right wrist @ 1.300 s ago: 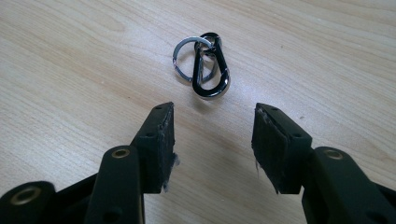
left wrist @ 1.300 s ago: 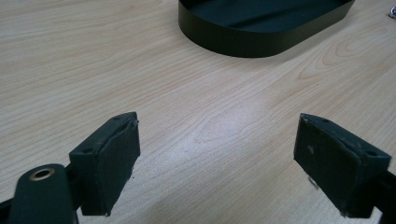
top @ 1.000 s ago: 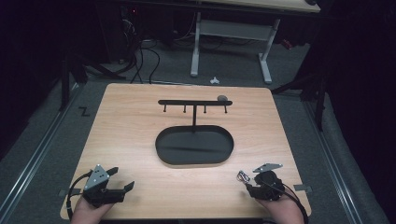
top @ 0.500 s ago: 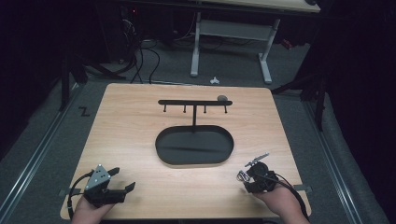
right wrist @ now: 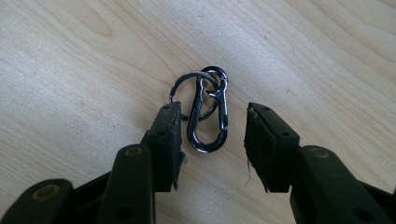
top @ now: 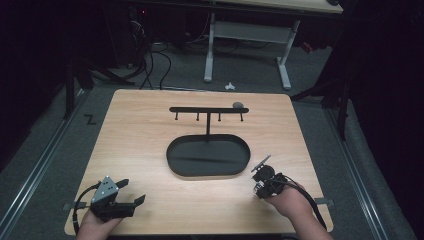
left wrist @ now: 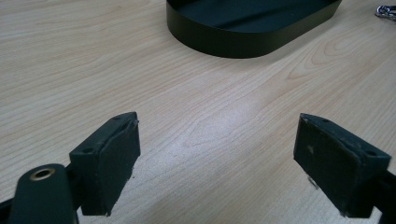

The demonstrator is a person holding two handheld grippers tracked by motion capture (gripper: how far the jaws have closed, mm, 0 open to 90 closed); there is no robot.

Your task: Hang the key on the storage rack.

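The right gripper [right wrist: 212,135] points down at the table [top: 140,150], near its right front edge. Its jaws have just been closing and now stand half wide on both sides of a clip [right wrist: 208,116], a small metal carabiner with a key ring [right wrist: 194,81] through its far end. The clip lies flat on the wood between the pads [right wrist: 167,140]; the left pad is just beside it and the right pad is apart, so nothing presses on it. In the high view this gripper [top: 261,176] sits just right of the near end of the black oval tray [top: 172,162]. A thin post rises from the far rim of the tray and carries a bar with hooks [top: 209,111]. The left gripper [left wrist: 217,163] rests at the near left corner, its jaws wide and with only bare wood between them
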